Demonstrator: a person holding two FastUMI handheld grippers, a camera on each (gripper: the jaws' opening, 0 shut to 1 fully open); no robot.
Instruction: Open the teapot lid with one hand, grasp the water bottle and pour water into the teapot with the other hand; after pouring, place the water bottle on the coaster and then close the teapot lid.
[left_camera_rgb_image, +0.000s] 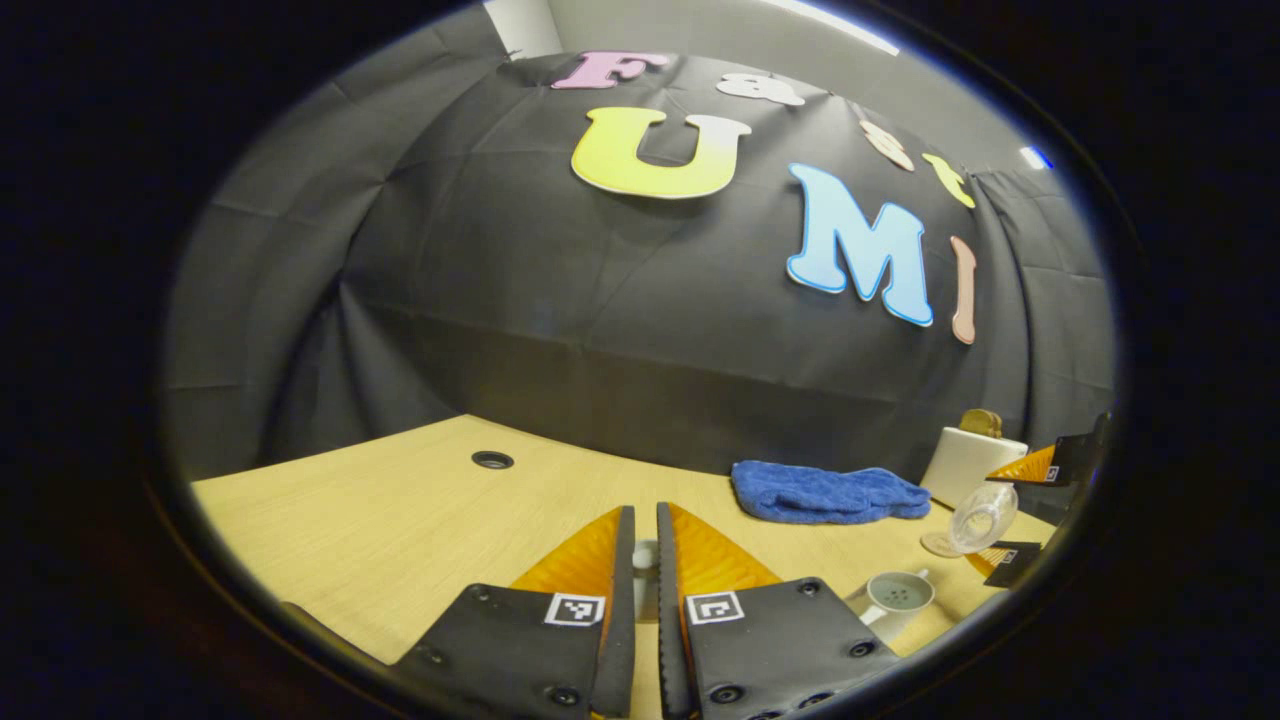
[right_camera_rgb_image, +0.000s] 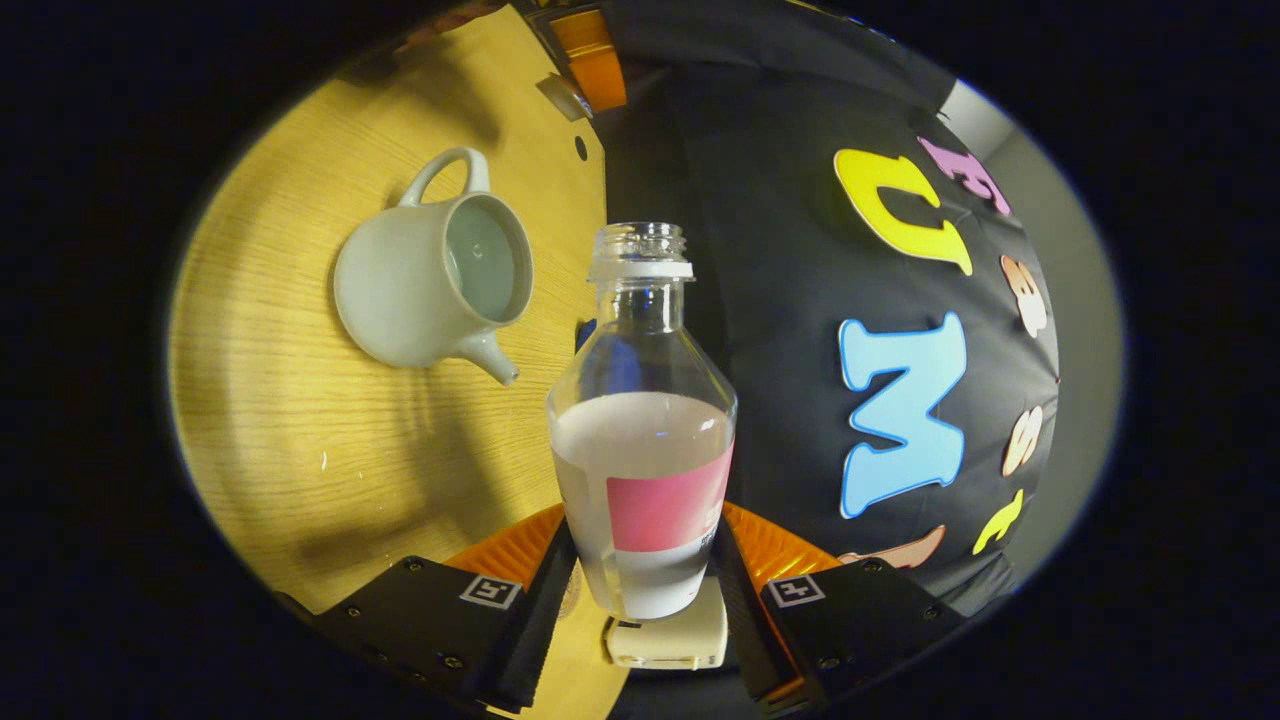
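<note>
The right gripper clamps the water bottle, tipped sideways with its open neck pointing just beside the lidless teapot, spout nearest. The left gripper pinches a small pale piece, probably the lid, narrow-fingered, over the table.

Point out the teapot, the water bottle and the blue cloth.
teapot (right_camera_rgb_image: 400, 300): right gripper view, on its outer wall.
water bottle (right_camera_rgb_image: 640, 450): right gripper view, on its body above the label.
blue cloth (left_camera_rgb_image: 825, 492): left gripper view, on its middle fold.
</note>
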